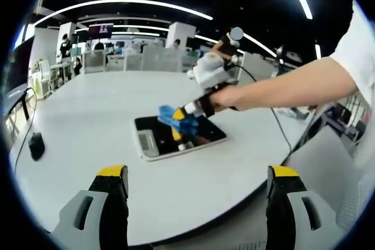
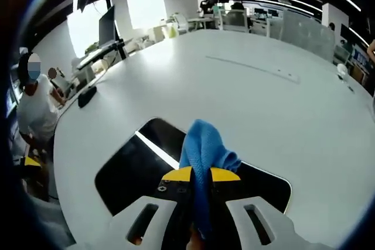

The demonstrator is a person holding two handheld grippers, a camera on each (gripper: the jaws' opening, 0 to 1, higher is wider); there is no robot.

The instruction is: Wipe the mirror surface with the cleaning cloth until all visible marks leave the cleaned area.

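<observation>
Clearly the wiping step is in hand: the right gripper (image 2: pixel 200 175) has its jaws clamped on the blue cleaning cloth (image 2: pixel 203 144), whose free end presses down on the mirror (image 2: pixel 126 171). In the left gripper view the same gripper (image 1: pixel 188 111), held in the person's hand (image 1: pixel 225 95), reaches in from the right with the cloth (image 1: pixel 177 119) on the mirror (image 1: pixel 153 142). The mirror lies flat near the middle of the white table (image 1: pixel 88 121), its dark glass reflecting a ceiling light strip; its long axis runs left to right, slightly skewed, in the left gripper view. The left gripper (image 1: pixel 196 181) hangs back at the near table edge, jaws spread wide and empty. Marks on the glass are too small to tell, so progress is unclear; the next move probably calls for sweeping the cloth along the long axis while keeping it pressed flat.
</observation>
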